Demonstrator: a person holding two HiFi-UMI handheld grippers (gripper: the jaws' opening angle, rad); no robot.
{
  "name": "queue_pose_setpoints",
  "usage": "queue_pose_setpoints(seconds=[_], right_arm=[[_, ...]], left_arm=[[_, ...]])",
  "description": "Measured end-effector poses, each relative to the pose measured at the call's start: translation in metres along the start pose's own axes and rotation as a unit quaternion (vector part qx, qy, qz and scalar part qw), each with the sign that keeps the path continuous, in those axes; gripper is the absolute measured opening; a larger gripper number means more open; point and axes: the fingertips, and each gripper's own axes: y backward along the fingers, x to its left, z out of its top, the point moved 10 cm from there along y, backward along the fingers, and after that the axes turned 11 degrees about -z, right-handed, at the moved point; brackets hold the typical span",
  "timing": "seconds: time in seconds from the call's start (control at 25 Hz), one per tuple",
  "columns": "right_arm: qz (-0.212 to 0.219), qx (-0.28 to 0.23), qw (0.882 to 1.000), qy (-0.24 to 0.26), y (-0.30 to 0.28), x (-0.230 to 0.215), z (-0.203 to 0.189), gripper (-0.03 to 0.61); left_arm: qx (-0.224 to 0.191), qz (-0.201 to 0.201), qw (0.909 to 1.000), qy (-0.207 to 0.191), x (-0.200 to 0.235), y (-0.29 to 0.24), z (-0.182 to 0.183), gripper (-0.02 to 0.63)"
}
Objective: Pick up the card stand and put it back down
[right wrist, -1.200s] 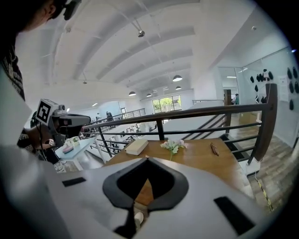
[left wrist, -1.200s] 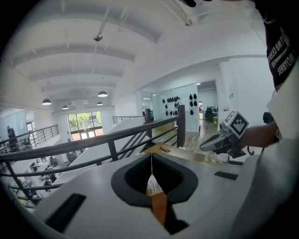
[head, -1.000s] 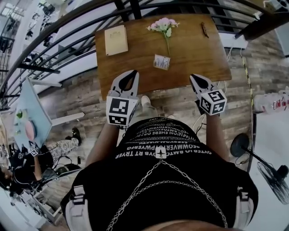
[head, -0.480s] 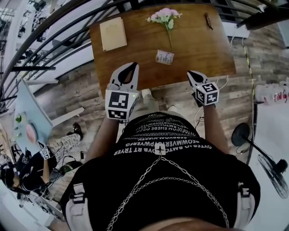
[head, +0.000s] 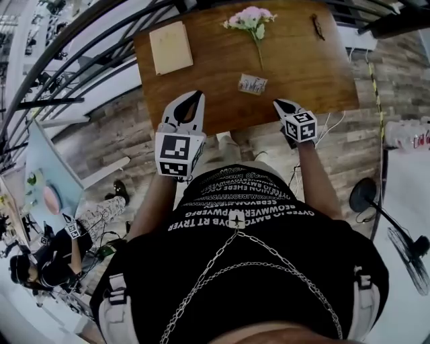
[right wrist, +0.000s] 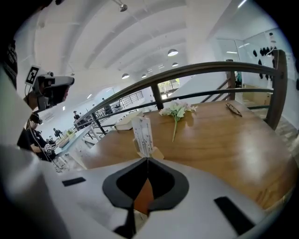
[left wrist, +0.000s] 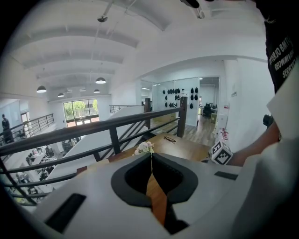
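Observation:
The card stand is a small wooden base holding an upright printed card, near the front middle of the wooden table. In the right gripper view the card stand rises just beyond my right gripper, whose jaws are shut and hold nothing. In the head view my right gripper hangs over the table's front edge, right of the stand and apart from it. My left gripper is at the front edge, left of the stand. Its jaws are also shut and hold nothing.
A pink and white flower sprig lies behind the stand. A beige notepad sits at the table's back left, and a small dark object at the back right. A black railing runs behind the table. A floor fan stands to my right.
Both grippers have come down toward the table's front edge. The right one has drawn nearer the card stand. Both stay shut, and the stand has not moved.

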Motion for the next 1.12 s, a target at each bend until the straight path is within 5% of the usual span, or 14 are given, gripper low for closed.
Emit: queue_pose_setpoints(seconds=[0.28,0.56,1.12], right_arm=[[-0.006,0.015,1.000,0.015,-0.037,-0.001,0.000,0.022],[0.020,0.012,0.999,0.035,-0.065,-0.002,0.008,0.171],[0.027,0.008,0.997,0.070,-0.109,0.003,0.003,0.208]], left_arm=[[0.017,0.008,0.9998,0.008,0.016,-0.003,-0.009,0.029],[0.035,0.018,0.9990,0.019,0.031,-0.006,-0.019,0.029],[0.044,0.018,0.9988,0.016,0.049,-0.010,-0.015,0.029]])
